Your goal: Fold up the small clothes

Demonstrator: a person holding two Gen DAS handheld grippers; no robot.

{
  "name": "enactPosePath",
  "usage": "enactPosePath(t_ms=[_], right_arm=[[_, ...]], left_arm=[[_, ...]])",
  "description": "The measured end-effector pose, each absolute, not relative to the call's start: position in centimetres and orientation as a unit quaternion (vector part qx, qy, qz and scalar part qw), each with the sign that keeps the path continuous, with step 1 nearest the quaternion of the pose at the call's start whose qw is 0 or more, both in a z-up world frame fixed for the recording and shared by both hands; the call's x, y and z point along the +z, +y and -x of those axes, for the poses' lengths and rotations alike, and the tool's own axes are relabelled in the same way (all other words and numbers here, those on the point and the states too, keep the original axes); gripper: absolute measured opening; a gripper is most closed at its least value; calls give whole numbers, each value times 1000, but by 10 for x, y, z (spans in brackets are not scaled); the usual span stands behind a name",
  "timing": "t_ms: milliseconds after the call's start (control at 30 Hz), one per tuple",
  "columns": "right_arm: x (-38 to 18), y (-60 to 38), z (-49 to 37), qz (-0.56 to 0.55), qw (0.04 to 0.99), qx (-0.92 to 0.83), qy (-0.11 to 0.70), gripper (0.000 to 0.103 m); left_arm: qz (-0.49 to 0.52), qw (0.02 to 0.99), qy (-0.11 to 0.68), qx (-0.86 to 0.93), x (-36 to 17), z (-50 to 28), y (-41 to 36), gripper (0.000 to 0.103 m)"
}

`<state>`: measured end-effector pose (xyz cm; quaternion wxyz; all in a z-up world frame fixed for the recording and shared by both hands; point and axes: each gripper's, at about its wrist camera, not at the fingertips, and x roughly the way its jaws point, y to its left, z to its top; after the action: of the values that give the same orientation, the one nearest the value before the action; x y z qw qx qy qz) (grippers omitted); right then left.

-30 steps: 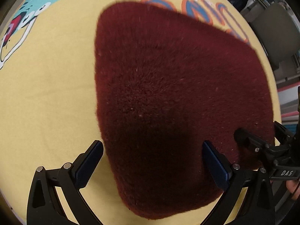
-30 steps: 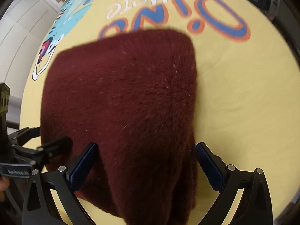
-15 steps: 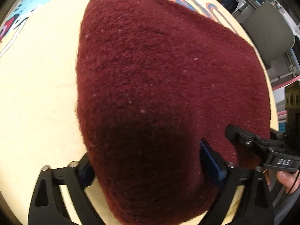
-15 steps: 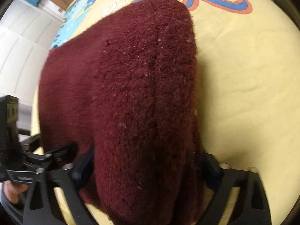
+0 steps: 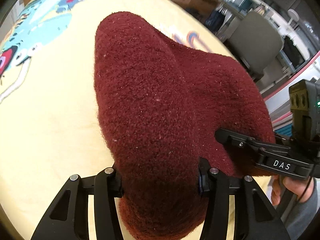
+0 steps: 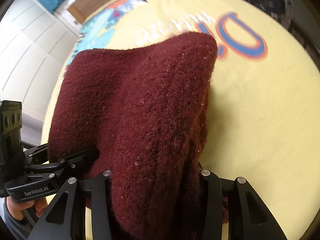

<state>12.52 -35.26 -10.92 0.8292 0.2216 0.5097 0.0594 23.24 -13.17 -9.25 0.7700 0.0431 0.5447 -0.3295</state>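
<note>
Fuzzy maroon knit garment (image 5: 170,104) tents over yellow cloth (image 5: 50,120).

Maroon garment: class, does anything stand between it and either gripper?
Nothing visible. Both grippers' jaws have just been closing and now pinch the garment: left gripper, right gripper.

The fuzzy dark-red knitted garment (image 5: 170,104) covers the finger pads of the left gripper (image 5: 160,182) and of the right gripper (image 6: 155,182), and its near hem runs off the lower edge below both. Beyond the tongs, the printed lettering on the yellow cloth (image 6: 260,110) is blurred and partly hidden behind the garment's far fold.
</note>
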Motion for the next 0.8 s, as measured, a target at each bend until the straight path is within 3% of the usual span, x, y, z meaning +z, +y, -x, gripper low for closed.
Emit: enactPosePath(t_ms=[300, 467, 633, 733, 800], right_arm=[[-62, -274, -134, -177, 852, 105, 482, 46], [-89, -226, -143, -154, 840, 113, 508, 47], [-147, -203, -144, -133, 810, 91, 565, 50], [-168, -198, -135, -119, 808, 81, 571, 57], [-169, -201, -132, -127, 808, 79, 570, 65]], left_arm=[[-26, 797, 523, -300, -73, -240, -33, 45], [-20, 795, 538, -280, -89, -208, 3, 45], [-20, 771, 584, -254, -142, -196, 18, 48], [-4, 774, 583, -248, -158, -190, 30, 58], [12, 773, 590, -235, -160, -191, 37, 70]])
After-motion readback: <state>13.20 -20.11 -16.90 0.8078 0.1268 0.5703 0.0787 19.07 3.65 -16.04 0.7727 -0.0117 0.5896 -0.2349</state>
